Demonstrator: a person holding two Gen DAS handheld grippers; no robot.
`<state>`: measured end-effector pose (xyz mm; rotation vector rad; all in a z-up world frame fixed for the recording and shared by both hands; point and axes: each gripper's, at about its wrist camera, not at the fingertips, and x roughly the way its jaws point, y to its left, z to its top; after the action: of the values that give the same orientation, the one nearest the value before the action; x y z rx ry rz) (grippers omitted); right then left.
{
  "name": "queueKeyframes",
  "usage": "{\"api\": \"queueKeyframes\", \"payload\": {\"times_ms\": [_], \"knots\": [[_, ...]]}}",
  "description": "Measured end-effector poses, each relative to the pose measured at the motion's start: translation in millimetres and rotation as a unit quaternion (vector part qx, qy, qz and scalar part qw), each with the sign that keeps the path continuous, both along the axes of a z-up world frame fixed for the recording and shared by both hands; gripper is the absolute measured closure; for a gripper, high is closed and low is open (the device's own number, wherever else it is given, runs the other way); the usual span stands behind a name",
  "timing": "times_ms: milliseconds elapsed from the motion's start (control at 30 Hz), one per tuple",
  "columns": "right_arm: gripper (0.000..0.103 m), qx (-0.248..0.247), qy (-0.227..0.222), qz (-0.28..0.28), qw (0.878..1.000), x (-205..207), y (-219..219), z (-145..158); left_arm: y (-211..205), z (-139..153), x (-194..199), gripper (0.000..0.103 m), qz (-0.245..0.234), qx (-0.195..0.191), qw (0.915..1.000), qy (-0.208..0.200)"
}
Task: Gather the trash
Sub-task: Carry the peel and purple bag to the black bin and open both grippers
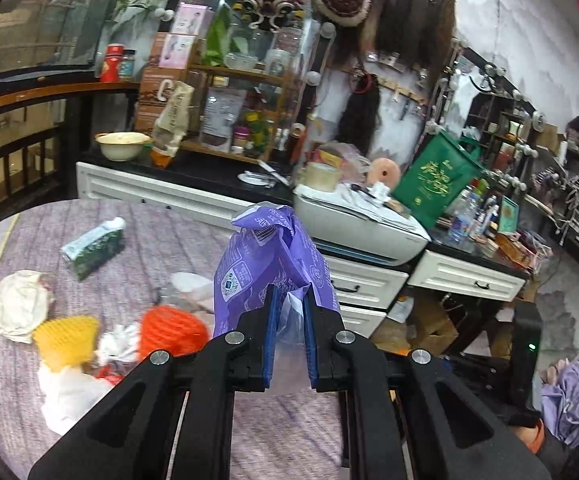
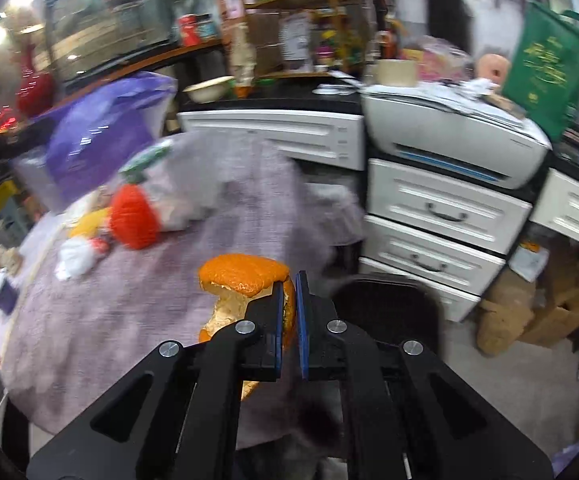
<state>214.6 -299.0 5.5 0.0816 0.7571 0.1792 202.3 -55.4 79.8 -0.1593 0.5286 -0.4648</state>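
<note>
Bare tabletop [image 1: 289,432] is lying open directly beneath the left claw [image 1: 289,312], while a litter cluster of orange foam net [image 1: 169,332], yellow foam net [image 1: 67,338] and crumpled paper [image 1: 17,306] is crowding its left and white drawers [image 1: 365,284] are blocking ahead.

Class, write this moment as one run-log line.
left gripper: shut on purple bag | right gripper: shut on orange peel | table: litter remains

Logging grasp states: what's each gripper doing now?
Left gripper: closed on the crumpled purple printed plastic bag.
Right gripper: closed on the torn orange peel.
</note>
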Motion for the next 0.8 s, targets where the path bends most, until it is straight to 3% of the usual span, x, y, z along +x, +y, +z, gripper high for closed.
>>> {"api": "queueKeyframes", "payload": {"times_ms": [167,567,800], "knots": [[0.096,-0.02,0.036,-0.048,0.998,13.7,-37.9,-34.4,-46.4,-8.7,-5.0,0.09,-0.044,0.0,0.999,0.013],[0.096,-0.043,0.221,-0.092,0.97,54.0,-75.6,-205.8,-127.0,-58.3,-11.8,0.09,-0.105,0.021,0.9922,0.063],[0.096,-0.038,0.272,-0.088,0.958,59.8,-74.6,-250.4,-153.9,-90.2,-9.3,0.09,-0.125,0.041,0.9862,0.101]]}}
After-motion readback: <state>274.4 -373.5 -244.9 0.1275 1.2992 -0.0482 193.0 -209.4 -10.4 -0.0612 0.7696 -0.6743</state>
